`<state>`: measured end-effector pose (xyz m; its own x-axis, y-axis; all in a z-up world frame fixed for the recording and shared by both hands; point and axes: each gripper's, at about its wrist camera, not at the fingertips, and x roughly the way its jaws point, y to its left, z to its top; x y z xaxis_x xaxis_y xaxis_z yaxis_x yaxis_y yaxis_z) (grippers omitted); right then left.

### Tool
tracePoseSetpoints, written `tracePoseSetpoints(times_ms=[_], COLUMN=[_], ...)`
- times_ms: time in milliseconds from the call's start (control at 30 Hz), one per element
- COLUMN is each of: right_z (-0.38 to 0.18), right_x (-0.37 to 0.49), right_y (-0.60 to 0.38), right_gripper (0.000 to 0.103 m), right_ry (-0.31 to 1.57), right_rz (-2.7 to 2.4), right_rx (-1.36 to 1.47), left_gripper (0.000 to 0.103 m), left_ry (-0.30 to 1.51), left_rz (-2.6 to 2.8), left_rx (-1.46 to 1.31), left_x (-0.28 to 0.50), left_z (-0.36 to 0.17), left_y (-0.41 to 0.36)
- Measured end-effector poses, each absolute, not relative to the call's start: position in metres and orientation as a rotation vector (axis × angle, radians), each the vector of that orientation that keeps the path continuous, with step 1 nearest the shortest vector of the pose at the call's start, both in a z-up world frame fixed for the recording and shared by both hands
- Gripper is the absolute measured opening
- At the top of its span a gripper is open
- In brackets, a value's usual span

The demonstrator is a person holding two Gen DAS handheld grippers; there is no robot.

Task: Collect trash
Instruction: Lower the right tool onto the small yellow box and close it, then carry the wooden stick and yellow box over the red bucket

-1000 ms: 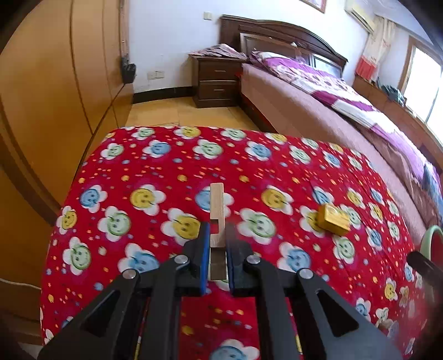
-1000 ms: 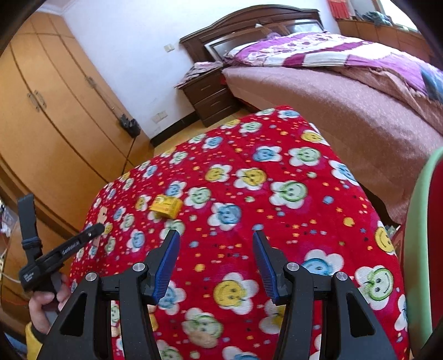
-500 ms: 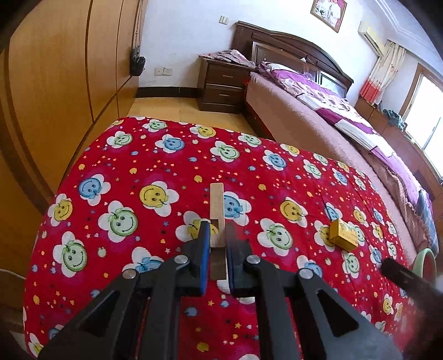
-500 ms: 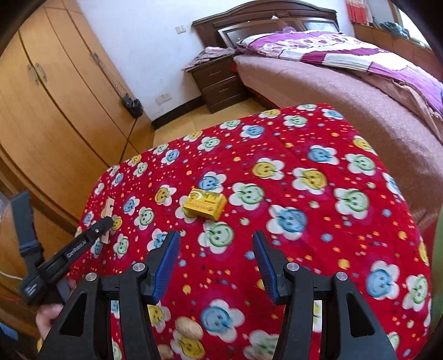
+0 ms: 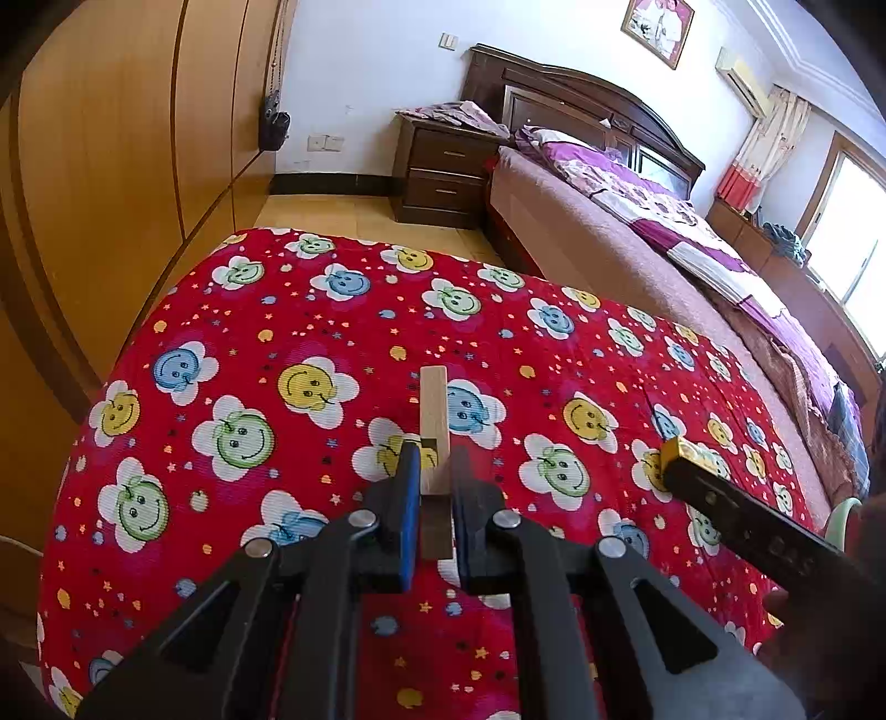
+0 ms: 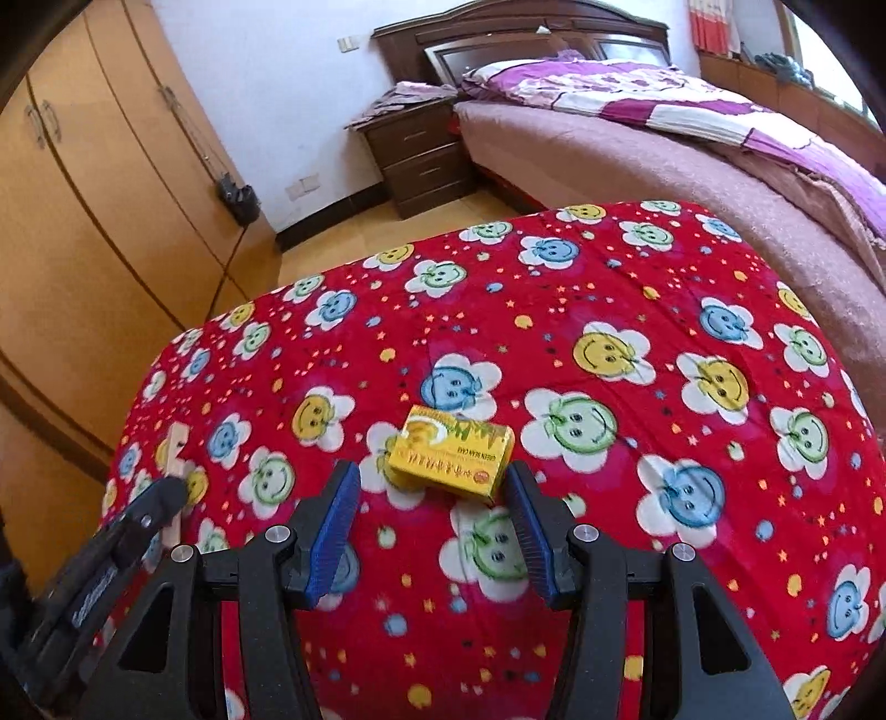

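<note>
Downward both grippers are tilted over red cloth — left gripper clamped on wooden stick; right gripper held half open, empty — yellow box lying just ahead between its fingertips.

You are in a bedroom in a home. You can see a big bed with a dark wood headboard and a purple and white blanket. A small dark chest of drawers stands beside the bed, near the wall. Tall wooden closet doors run along one side. A framed picture hangs on the white wall. A window with a curtain lets in daylight. Right in front of you is a red cloth with smiley flowers.
</note>
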<state>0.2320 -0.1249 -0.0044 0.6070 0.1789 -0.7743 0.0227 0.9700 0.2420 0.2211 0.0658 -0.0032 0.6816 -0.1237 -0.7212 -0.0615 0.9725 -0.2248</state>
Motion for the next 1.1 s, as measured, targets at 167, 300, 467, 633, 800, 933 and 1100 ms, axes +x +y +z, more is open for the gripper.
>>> tracePoseSetpoints(times_ms=[167, 300, 467, 633, 800, 933, 1100], right_z=[-0.006, -0.007, -0.003, 0.012, 0.028, 0.037, 0.049], right_x=[0.233, 0.231, 0.227, 0.206, 0.177, 0.156, 0.133], right_y=[-0.119, -0.115, -0.125, -0.132, -0.144, -0.153, -0.169], right_gripper=[0.055, 0.044, 0.043, 0.043, 0.043, 0.043, 0.043], right_ry=[0.903, 0.897, 0.921, 0.899, 0.865, 0.844, 0.814], right_rz=[0.06, 0.03, 0.06, 0.099, 0.129, 0.138, 0.139], right_rx=[0.196, 0.135, 0.172, 0.181, 0.193, 0.211, 0.233], left_gripper=[0.01, 0.01, 0.01, 0.01, 0.01, 0.01, 0.01], left_ry=[0.821, 0.82, 0.817, 0.806, 0.797, 0.784, 0.764], left_rz=[-0.04, -0.038, -0.041, -0.055, -0.072, -0.091, -0.104], left_rx=[-0.246, -0.253, -0.26, -0.257, -0.251, -0.246, -0.227], left_x=[0.222, 0.222, 0.22, 0.217, 0.214, 0.209, 0.202], left_z=[-0.003, -0.003, -0.003, -0.001, 0.002, 0.008, 0.02], left_y=[0.066, 0.069, 0.07, 0.07, 0.066, 0.061, 0.052])
